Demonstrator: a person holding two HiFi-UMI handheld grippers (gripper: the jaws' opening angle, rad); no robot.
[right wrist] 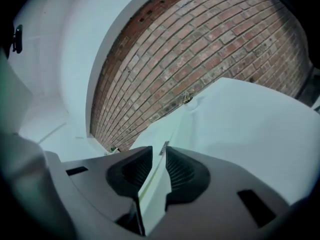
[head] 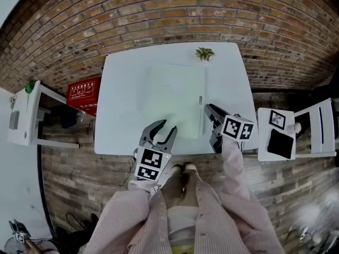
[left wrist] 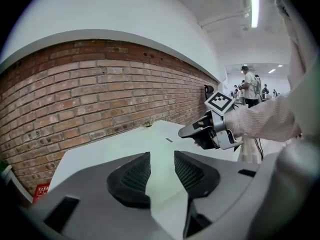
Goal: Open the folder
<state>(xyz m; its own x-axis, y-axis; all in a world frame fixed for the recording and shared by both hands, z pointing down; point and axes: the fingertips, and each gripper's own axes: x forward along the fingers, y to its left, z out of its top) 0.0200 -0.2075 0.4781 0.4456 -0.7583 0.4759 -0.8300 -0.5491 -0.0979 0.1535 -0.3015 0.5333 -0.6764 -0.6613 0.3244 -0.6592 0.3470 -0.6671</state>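
Head view: the pale green folder (head: pixel 175 91) lies shut and flat in the middle of the white surface (head: pixel 122 89), with my left claw (head: pixel 168 126) spread wide over its near edge and my right claw (head: pixel 210 114) at its right-hand edge, just beside a small dark tab (head: pixel 200 100). Left claw view: the left claw (left wrist: pixel 161 171) stands apart with only the folder's cover (left wrist: pixel 160 149) showing in the gap, gripping nothing, and the right claw (left wrist: pixel 192 132) hangs just above the surface. Right claw view: the right claw (right wrist: pixel 159 166) is narrow but not closed, empty, and the folder's long edge (right wrist: pixel 175 129) runs straight up the gap. To do this well, I judge, the right claw should slip one pad under the top cover alone along that edge and pinch lightly, while the left presses the lower leaf near the spine so that the whole folder does not lift or slide.
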